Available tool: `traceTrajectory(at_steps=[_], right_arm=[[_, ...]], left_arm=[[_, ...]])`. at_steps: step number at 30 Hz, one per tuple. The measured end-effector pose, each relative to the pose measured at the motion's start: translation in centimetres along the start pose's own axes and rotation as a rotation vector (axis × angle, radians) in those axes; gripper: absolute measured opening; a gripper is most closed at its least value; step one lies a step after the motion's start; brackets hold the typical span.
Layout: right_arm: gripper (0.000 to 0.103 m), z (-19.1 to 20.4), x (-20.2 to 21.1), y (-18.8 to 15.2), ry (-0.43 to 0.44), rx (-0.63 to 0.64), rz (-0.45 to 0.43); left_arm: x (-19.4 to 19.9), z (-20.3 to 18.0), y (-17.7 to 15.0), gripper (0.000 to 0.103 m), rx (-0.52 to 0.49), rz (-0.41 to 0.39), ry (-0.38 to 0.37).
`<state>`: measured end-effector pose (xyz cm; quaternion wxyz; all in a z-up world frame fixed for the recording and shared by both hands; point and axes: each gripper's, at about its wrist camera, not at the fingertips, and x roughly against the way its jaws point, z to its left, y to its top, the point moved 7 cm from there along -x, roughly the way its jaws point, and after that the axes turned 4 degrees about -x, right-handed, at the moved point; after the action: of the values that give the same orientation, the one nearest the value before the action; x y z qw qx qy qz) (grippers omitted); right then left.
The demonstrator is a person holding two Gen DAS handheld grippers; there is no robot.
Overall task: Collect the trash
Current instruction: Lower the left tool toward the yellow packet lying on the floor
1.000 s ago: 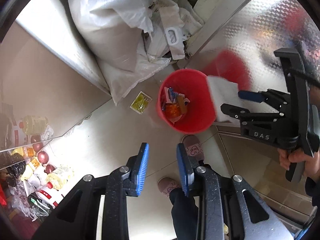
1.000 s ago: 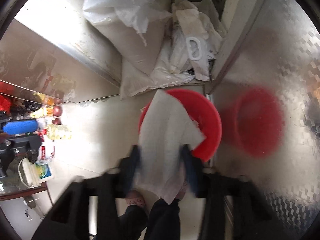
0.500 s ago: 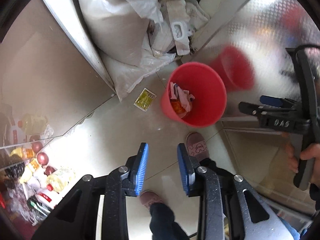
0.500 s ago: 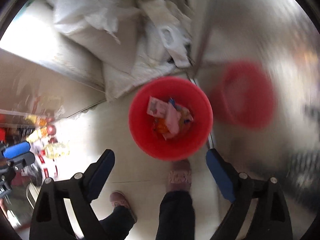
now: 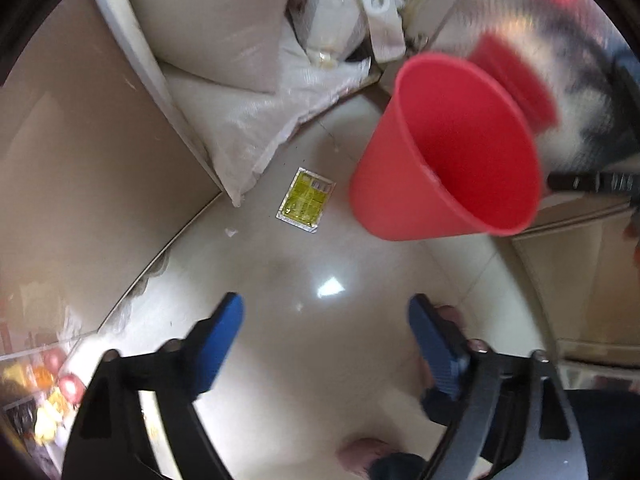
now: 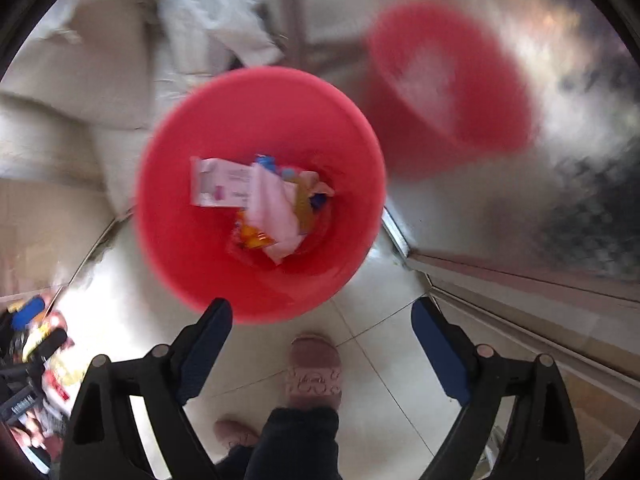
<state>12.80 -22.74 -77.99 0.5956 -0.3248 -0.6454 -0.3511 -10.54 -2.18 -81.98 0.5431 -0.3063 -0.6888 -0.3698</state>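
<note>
While the red bin [image 6: 260, 196] stands upright on the tiled floor [image 5: 320, 340], it serves as the landmark for all that follows. Inside it, at the bottom, lie a white-and-pink wrapper [image 6: 224, 186], a crumpled pale tissue [image 6: 272, 216] and some orange and blue packaging, blurred. Just beside the bin, on the floor on its left in the left wrist view, lies a flat yellow sachet [image 5: 306, 200], label up and touching nothing. Beyond the sachet, white sacks [image 5: 248, 120] are heaped against a pale cabinet side, close behind the bin. On the far side of the bin a patterned metal panel [image 6: 560, 160] carries the bin's red reflection. Above the floor in front of the bin, the left gripper [image 5: 326, 332] has its blue-padded fingers [image 5: 222, 332] spread wide, having just been opening, with nothing between them. Over the bin's near rim, the right gripper [image 6: 322, 328] likewise holds its fingers wide, with only floor and a pink slipper [image 6: 316, 372] between them. A second slipper [image 6: 236, 434] and a dark trouser leg [image 6: 296, 444] lie nearer the camera than the bin.
</note>
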Motion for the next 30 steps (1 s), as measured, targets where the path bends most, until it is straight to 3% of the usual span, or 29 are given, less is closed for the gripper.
traceTrajectory(at_steps=[2, 4, 6, 11, 16, 24, 30], right_arm=[[0.087, -0.5, -2.0, 0.5, 0.007, -0.031, 0.006], [0.085, -0.8, -3.7, 1.0, -0.004, -0.038, -0.001], [0.078, -0.9, -5.4, 1.4, -0.011, -0.041, 0.002], [0.043, -0.3, -8.3, 1.7, -0.012, -0.003, -0.030], [0.020, -0.1, -9.9, 1.4, -0.113, 0.117, -0.091], [0.011, -1.3, -9.8, 1.7, -0.125, 0.178, -0.144], [0.005, -4.9, -9.6, 1.9, -0.073, 0.070, -0.104]], left_arm=[[-2.5, 0.0, -0.3, 0.088, -0.026, 0.014, 0.010], [-4.7, -0.2, -0.1, 0.099, -0.060, 0.011, 0.024], [-6.8, -0.2, 0.2, 0.103, -0.109, 0.000, 0.049], [-12.3, -0.4, 1.8, 0.103, -0.184, -0.039, 0.049], [-17.1, 0.0, 3.1, 0.103, -0.221, -0.074, 0.067], [-23.2, 0.7, 4.8, 0.103, -0.249, -0.064, 0.080], [-26.7, 1.0, 5.6, 0.103, -0.290, -0.053, 0.133]])
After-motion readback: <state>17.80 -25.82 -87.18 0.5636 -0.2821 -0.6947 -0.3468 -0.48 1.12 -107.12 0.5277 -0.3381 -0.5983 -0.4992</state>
